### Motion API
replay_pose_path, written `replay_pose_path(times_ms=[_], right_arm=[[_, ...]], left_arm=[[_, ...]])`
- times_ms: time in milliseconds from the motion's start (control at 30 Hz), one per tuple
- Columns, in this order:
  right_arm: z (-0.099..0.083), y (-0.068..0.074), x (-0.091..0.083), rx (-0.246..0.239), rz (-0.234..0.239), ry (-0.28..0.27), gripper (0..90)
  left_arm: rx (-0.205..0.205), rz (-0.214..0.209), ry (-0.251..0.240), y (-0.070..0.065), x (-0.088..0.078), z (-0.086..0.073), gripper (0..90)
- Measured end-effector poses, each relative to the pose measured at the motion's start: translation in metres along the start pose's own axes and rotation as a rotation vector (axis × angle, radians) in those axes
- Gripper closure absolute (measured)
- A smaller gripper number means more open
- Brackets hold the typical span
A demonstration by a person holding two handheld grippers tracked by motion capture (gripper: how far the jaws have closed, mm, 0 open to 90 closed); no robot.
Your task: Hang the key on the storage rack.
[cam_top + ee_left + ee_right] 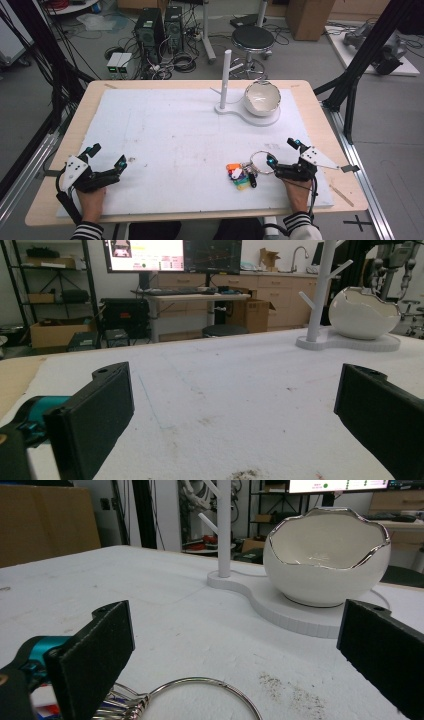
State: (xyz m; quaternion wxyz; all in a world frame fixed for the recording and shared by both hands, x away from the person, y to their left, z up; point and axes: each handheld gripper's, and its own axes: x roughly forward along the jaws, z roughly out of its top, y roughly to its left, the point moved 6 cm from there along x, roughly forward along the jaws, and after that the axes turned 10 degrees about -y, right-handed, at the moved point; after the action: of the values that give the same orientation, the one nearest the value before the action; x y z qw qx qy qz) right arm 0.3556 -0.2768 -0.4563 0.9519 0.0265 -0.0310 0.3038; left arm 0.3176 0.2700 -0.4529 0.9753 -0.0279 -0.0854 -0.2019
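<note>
High view: key ring w/ colourful tags, flat on foam.

White egg-shaped bowl on stand base, white pole, black stool

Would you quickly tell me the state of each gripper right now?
Left gripper: open, holding nothing.
Right gripper: open, holding nothing; the key ring lies between its fingers.

Shiny metal key ring, glossy white ceramic-looking bowl, matt rough white board, pale wood table.
</note>
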Motion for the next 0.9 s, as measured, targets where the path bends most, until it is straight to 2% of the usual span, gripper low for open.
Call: replay_pose_path(times_ms=[100, 233, 333, 400, 600, 633, 667, 700, 833, 867, 900], right_arm=[[0.000, -0.001, 0.000, 0.018, -0.007, 0.007, 1.3], [0.001, -0.004, 0.000, 0.012, -0.029, 0.026, 1.4], [0.009, -0.009, -0.002, 0.048, -0.039, 0.028, 1.3], [0.013, -0.011, -0.001, 0.049, -0.039, 0.027, 1.3], [0.037, -0.019, 0.001, 0.053, -0.006, 0.123, 1.3], [0.037, -0.019, 0.001, 0.053, -0.006, 0.123, 1.3], [0.043, -0.020, 0.003, 0.057, 0.006, 0.171, 1.3], [0.043, -0.020, 0.003, 0.057, 0.006, 0.171, 1.3], [0.052, -0.025, 0.010, 0.052, 0.026, 0.276, 1.3], [0.055, -0.026, 0.016, 0.048, 0.051, 0.339, 1.3], [0.055, -0.026, 0.016, 0.048, 0.051, 0.339, 1.3]], left_arm=[[-0.001, 0.000, -0.003, 0.000, 0.000, 0.000, 3.0], [-0.001, 0.000, -0.001, 0.000, 0.000, 0.000, 3.0], [-0.003, 0.000, 0.003, 0.000, 0.000, 0.000, 2.9], [-0.003, -0.001, 0.002, 0.000, 0.000, 0.000, 3.0], [-0.001, -0.001, -0.001, 0.000, 0.000, 0.000, 2.9], [0.000, -0.001, 0.000, 0.000, 0.000, 0.000, 2.9], [-0.001, 0.000, 0.001, 0.000, 0.000, 0.000, 3.0], [-0.003, -0.001, 0.001, 0.000, 0.000, 0.000, 3.0], [-0.004, -0.003, 0.005, 0.000, 0.000, 0.000, 2.9], [-0.001, -0.001, 0.001, 0.000, 0.000, 0.000, 3.0], [-0.002, -0.003, -0.004, 0.000, 0.000, 0.000, 3.0]])
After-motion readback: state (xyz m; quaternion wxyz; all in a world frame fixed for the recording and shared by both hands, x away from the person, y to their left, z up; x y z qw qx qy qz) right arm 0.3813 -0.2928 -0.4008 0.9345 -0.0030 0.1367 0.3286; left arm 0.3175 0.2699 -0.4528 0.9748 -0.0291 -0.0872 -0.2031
